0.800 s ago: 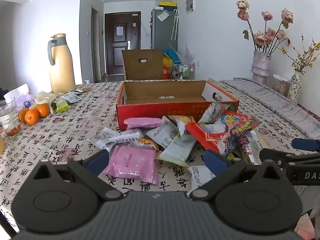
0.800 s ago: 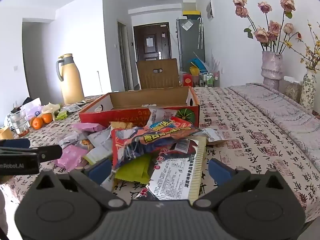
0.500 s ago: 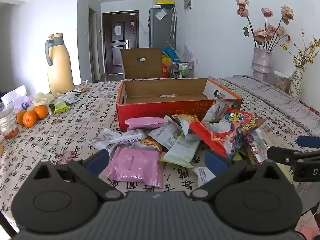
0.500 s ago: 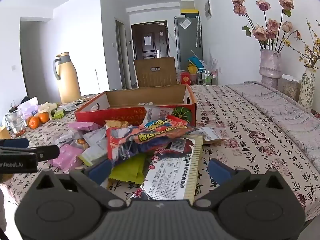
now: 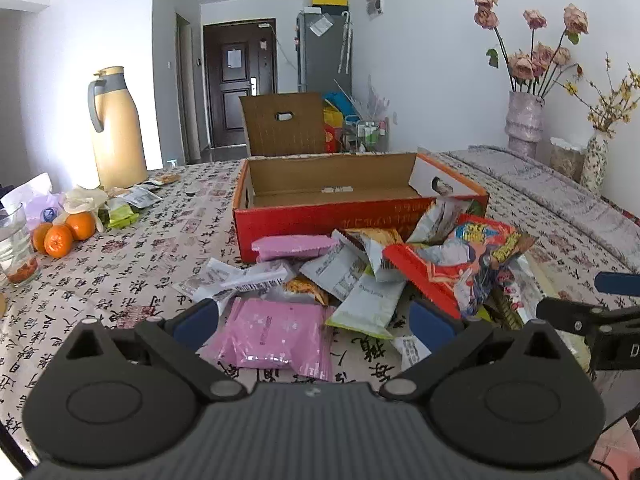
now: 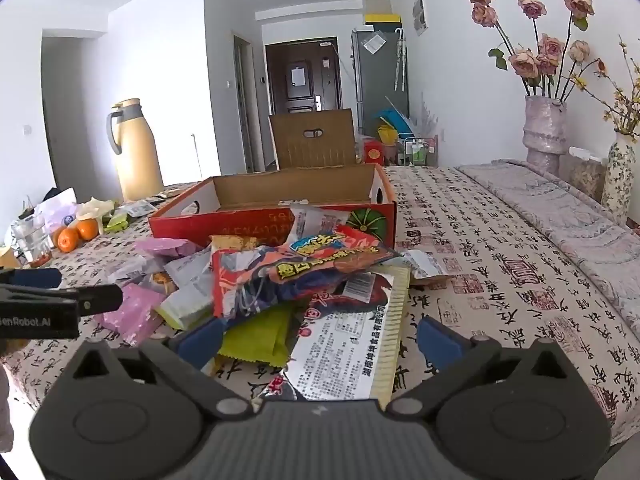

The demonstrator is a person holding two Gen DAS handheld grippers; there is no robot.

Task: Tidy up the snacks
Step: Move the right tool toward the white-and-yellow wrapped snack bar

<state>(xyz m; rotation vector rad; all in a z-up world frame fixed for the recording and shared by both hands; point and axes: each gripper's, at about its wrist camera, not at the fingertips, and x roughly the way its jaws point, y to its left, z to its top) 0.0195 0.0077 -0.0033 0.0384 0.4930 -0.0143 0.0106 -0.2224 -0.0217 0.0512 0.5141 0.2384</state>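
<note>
Patterned tablecloth (image 5: 120, 264); red box (image 5: 320, 220) lengthwise left-right behind snack pile (image 5: 360, 272).

A tall yellow thermos jug with a grey handle (image 5: 116, 128) stands at the far left of the desk (image 5: 132, 256), which is covered by a cloth printed with black characters. Near it, at the left edge, three oranges (image 5: 64, 234) lie beside a clear drinking glass (image 5: 16, 246). Far right, a mottled pink ceramic vase (image 5: 524, 124) holds dried pink roses (image 5: 536, 48), and just beside it a small floral vase (image 5: 596, 160) carries yellow blossom twigs. Beyond the desk stand a dark brown door (image 5: 239, 84) and a grey refrigerator (image 5: 324, 56).
</note>
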